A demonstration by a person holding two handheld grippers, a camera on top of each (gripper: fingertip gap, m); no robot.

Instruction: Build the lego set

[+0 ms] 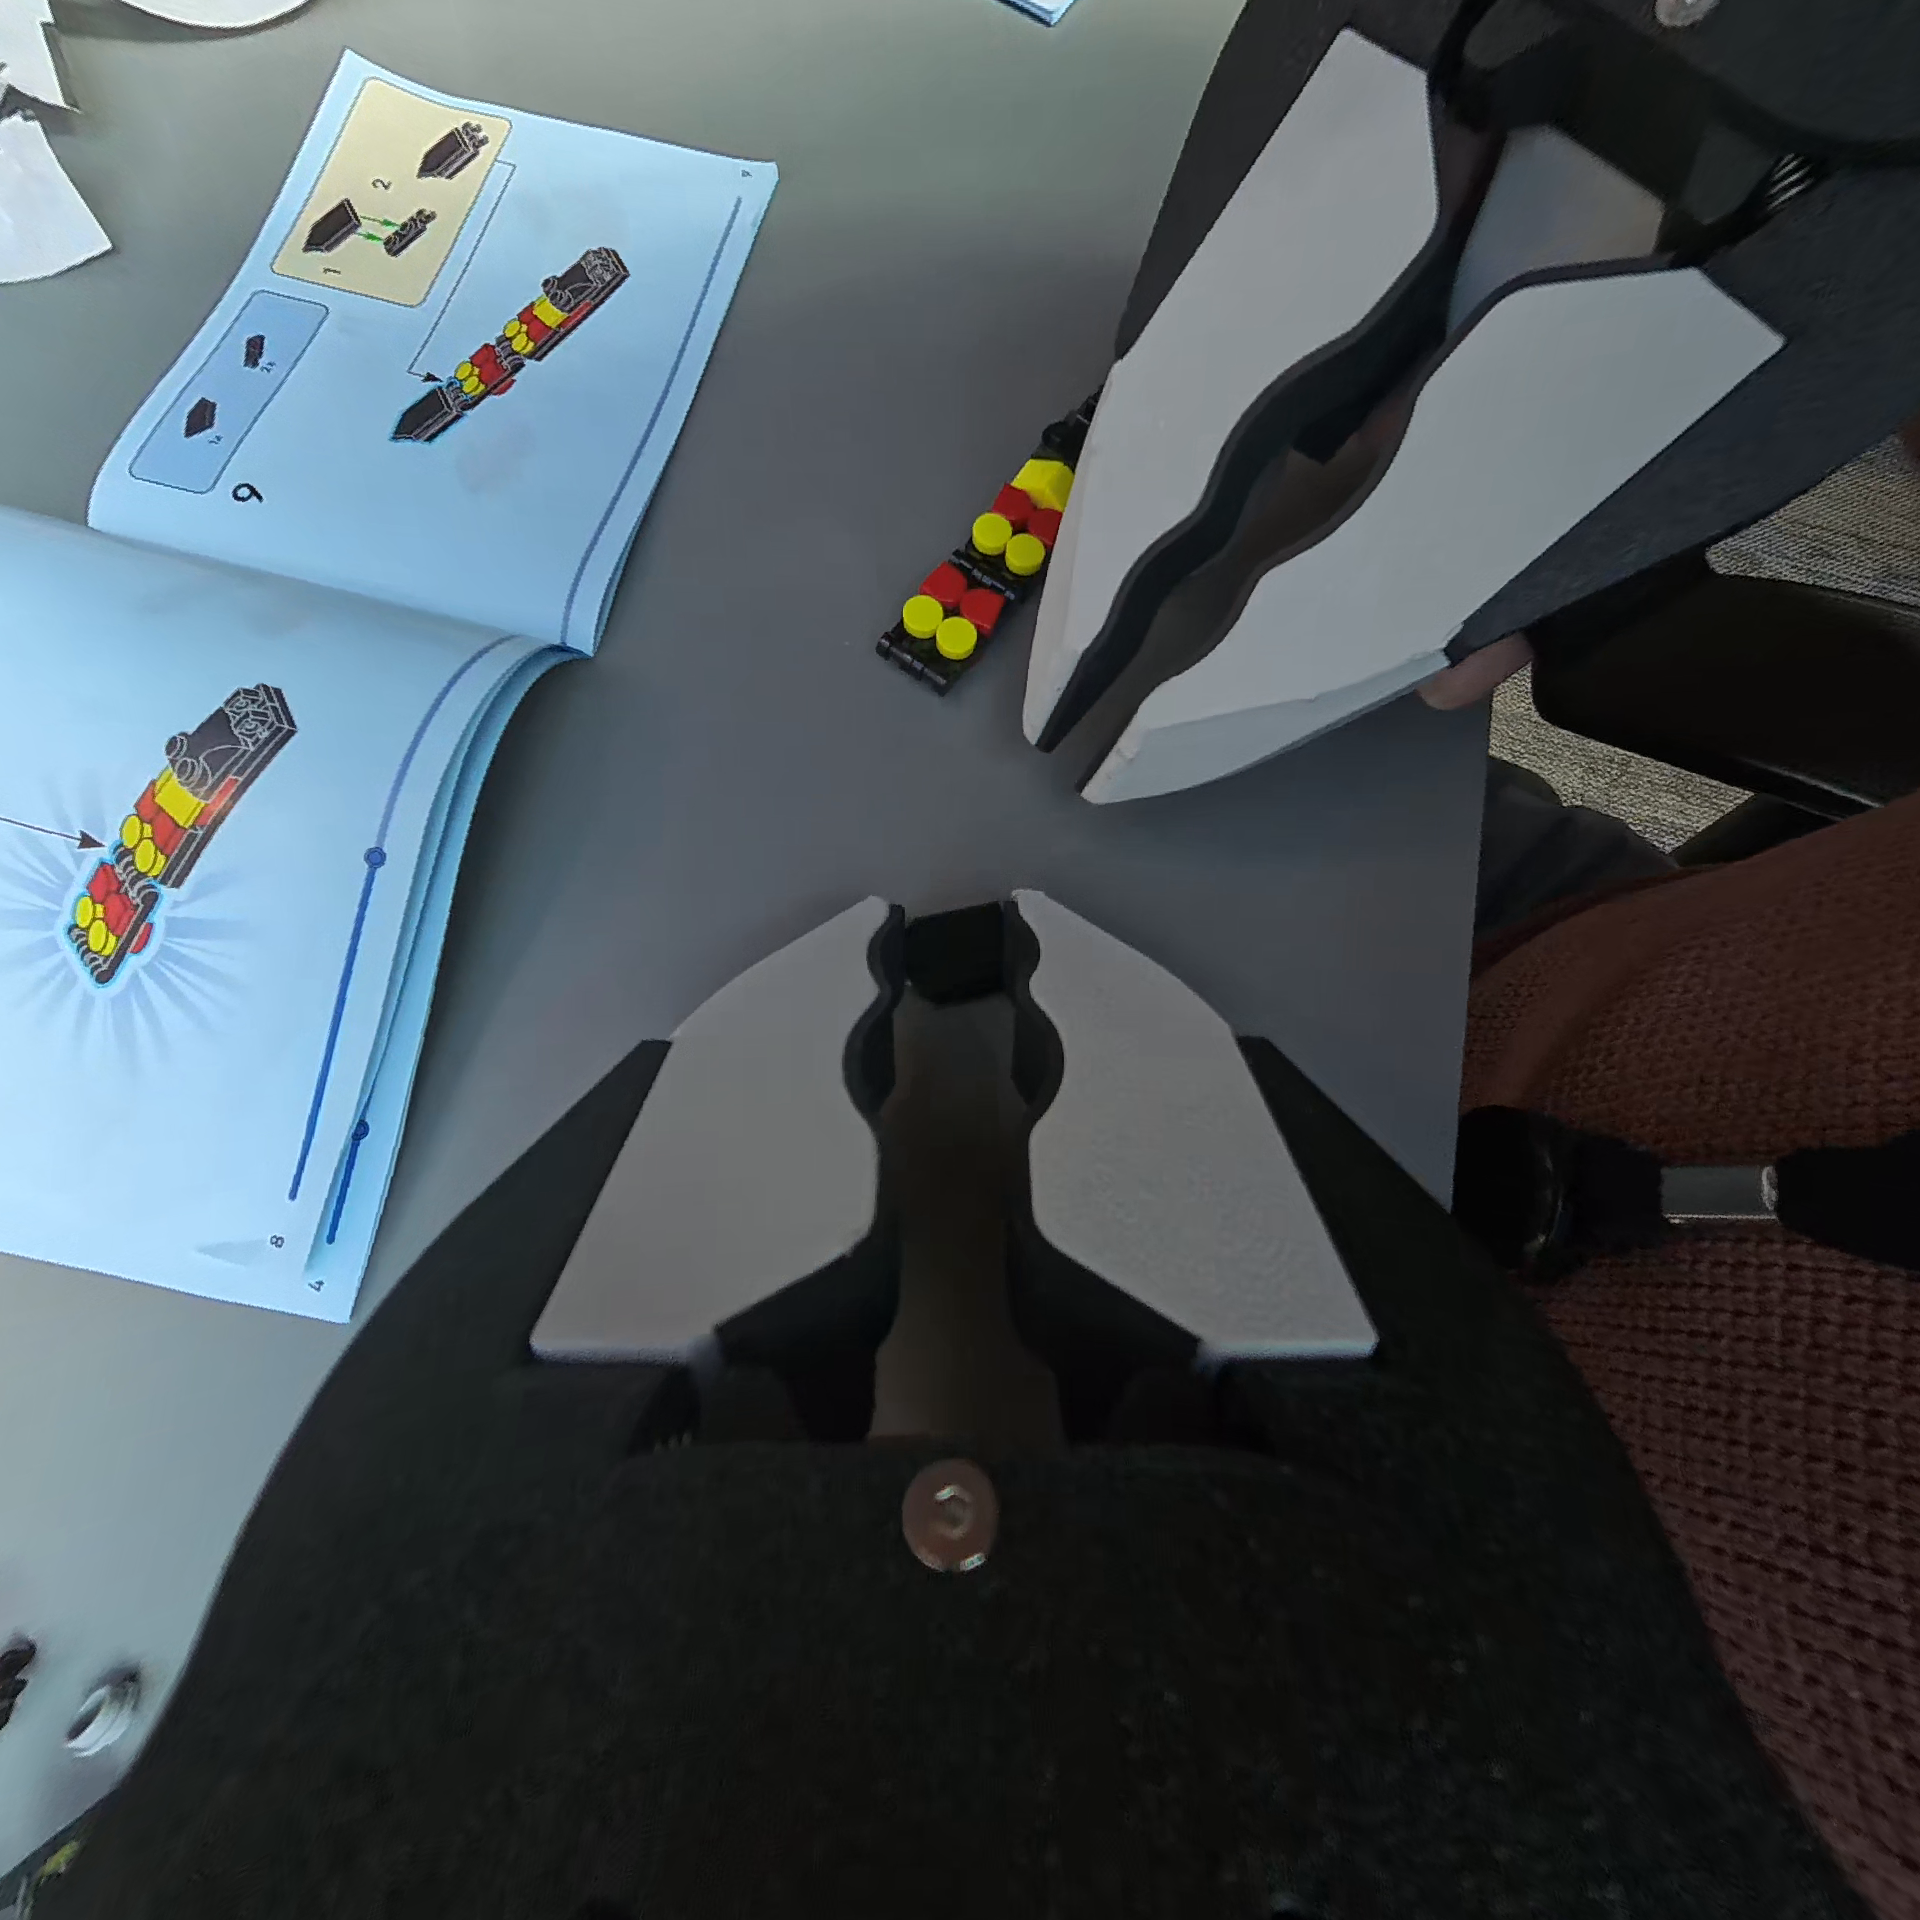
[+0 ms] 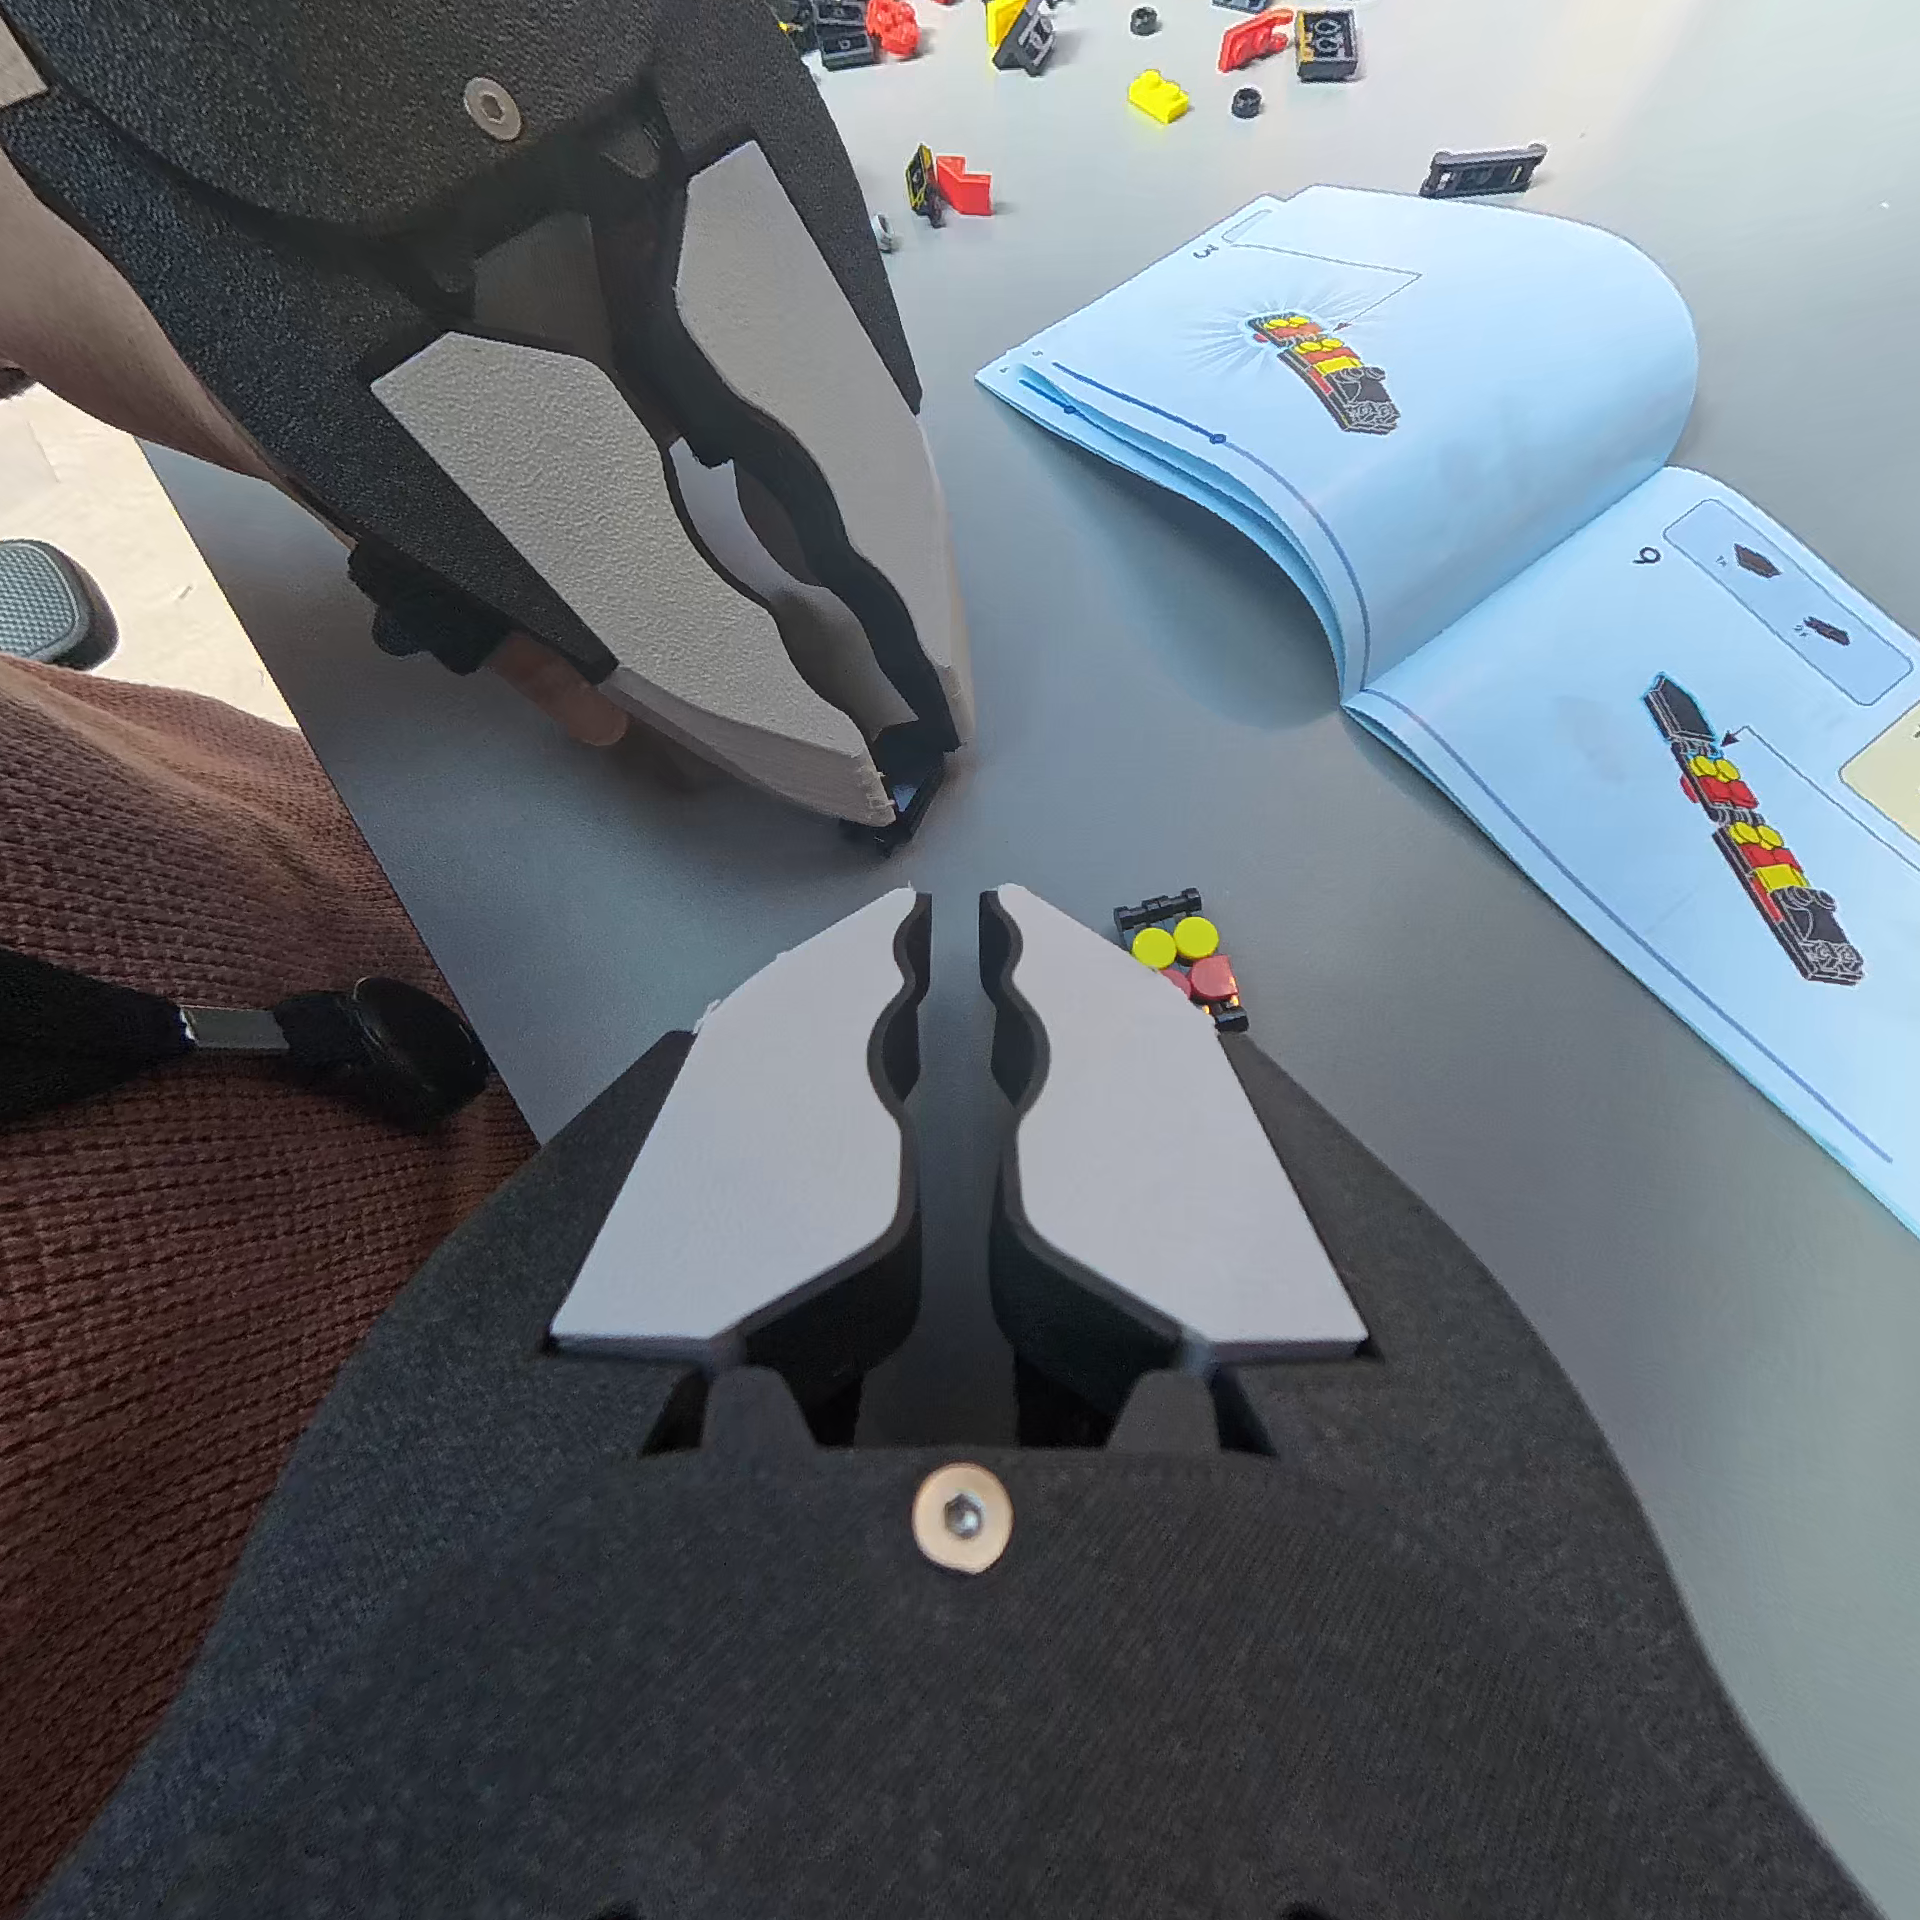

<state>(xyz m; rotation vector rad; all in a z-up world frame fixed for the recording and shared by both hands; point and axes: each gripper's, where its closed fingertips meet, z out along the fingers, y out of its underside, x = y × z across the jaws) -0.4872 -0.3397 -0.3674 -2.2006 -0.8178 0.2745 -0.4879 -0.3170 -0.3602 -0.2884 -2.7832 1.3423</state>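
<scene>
My left gripper [image 1: 952, 912] is shut on a small black brick [image 1: 948, 958] and holds it just above the grey table near its edge. It also shows in the right wrist view [image 2: 920, 774], with the black brick [image 2: 906, 802] at its tips. A long black Lego assembly [image 1: 971, 582] with red and yellow round studs lies on the table beside my right gripper [image 1: 1070, 764]. In the right wrist view my right gripper [image 2: 956, 902] has its jaws a narrow gap apart with nothing between them. The assembly [image 2: 1179, 948] lies just right of its right finger, partly hidden.
An open blue instruction booklet [image 1: 436, 416] lies on the left of the table; it also shows in the right wrist view [image 2: 1455, 499]. Several loose bricks [image 2: 1158, 96] are scattered at the far side. The table edge [image 1: 1475, 935] and a person's brown clothing [image 1: 1714, 1091] are close by. My two grippers' fingertips are within a few centimetres of each other.
</scene>
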